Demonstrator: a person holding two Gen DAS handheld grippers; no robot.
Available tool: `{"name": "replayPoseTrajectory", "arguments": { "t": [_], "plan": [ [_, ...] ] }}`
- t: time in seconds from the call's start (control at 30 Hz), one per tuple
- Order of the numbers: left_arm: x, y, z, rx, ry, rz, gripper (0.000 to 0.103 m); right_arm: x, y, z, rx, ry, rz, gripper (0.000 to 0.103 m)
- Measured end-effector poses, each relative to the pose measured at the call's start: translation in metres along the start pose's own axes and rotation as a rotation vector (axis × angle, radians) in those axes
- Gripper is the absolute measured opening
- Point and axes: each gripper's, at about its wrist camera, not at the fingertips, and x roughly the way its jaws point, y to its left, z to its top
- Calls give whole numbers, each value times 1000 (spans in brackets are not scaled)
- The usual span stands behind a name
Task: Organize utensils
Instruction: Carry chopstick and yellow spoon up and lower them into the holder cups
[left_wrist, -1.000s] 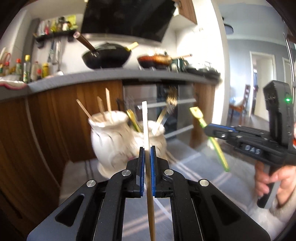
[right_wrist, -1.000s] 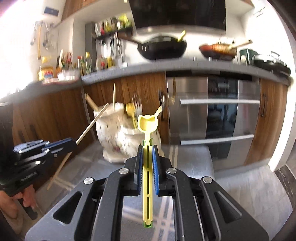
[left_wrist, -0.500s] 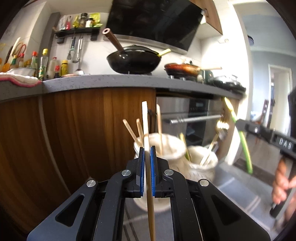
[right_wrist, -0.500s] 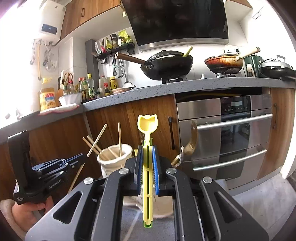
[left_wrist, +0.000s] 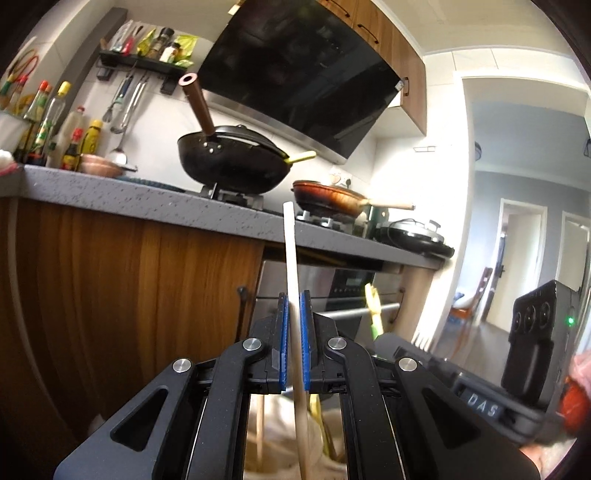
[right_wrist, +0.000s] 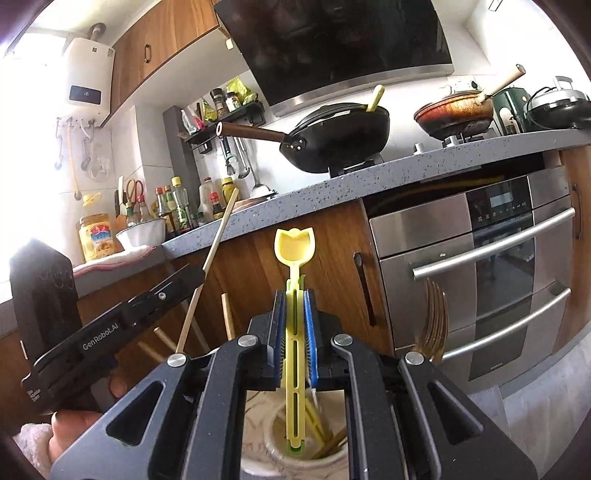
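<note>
Left tool (left_wrist: 294, 347) clamps a wooden chopstick (left_wrist: 290, 258) upright above the white holder (left_wrist: 284, 435). Right tool (right_wrist: 294, 343) clamps a yellow spoon (right_wrist: 294, 251), tail inside the white jar (right_wrist: 295, 443). Both insertions remain unfinished; release pending.

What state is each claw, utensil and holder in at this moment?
Left claw: shut on the chopstick.
Chopstick: upright, gripped mid-length.
Right claw: shut on the yellow spoon.
Yellow spoon: upright, bowl up, handle end inside the white holder.
White holder: holding utensils.
</note>
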Motion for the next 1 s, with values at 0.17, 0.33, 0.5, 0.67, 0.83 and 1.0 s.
{"name": "replayPoseTrajectory", "arguments": {
  "t": [0.17,0.33,0.5,0.67,0.83,1.0],
  "plan": [
    [12,-1,-6,38,-10,34,6,9,1,-7,-36,-12,-16,10],
    [12,-5,-18,104,-30,74,6,8,11,-20,-138,-32,-33,10],
    [2,-11,-29,159,-24,70,6,9,14,-31,-190,16,-29,10],
    [-12,-12,-36,173,-11,63,6,4,11,-37,-177,72,-38,10],
    [-18,-19,-37,205,6,47,7,0,13,-40,-181,98,-36,12],
    [-15,-25,-31,223,6,58,35,-10,13,-40,-180,84,-42,29]
  ]
}}
